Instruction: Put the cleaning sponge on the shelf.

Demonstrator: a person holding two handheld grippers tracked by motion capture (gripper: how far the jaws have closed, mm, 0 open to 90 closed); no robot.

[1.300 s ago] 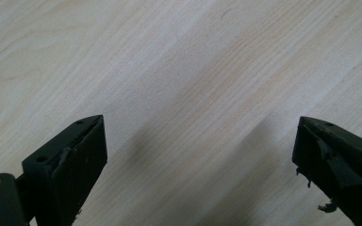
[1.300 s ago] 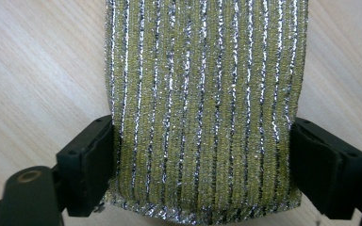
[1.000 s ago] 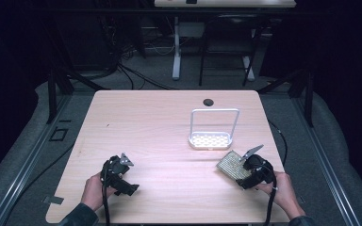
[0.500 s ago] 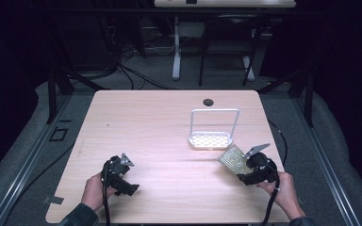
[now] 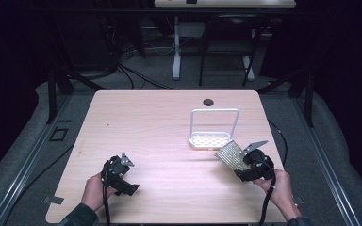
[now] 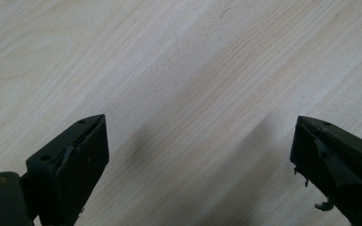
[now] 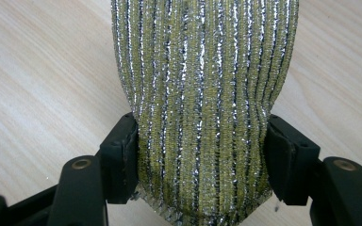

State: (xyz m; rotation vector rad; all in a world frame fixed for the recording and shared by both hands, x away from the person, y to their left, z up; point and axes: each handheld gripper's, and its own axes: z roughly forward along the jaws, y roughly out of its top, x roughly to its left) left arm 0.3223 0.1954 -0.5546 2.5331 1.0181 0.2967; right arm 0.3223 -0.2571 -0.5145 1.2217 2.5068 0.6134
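The right tongs (image 5: 238,165) pinch a scouring sponge (image 7: 202,108) by its two long edges, and their jaws have just been closing on it; in the right gripper view the sponge bulges a little above the pads, squeezed narrower where they press. It is a flat rectangular pad covered in a knitted mesh of yellow-green and glittering silver threads that run in lengthwise stripes (darker lines show between the ribs). In the high view the sponge (image 5: 230,154) is lifted at a tilt above the right front part of the bench (image 5: 151,122), just in front of a white wire-framed rack (image 5: 213,134) with a perforated base, and close to it. The person's right hand (image 5: 278,188) holds those tongs from behind. The left tongs (image 5: 122,181) rest low over the left front of the bench in the left hand (image 5: 92,193), jaws spread wide with only bare wood between them
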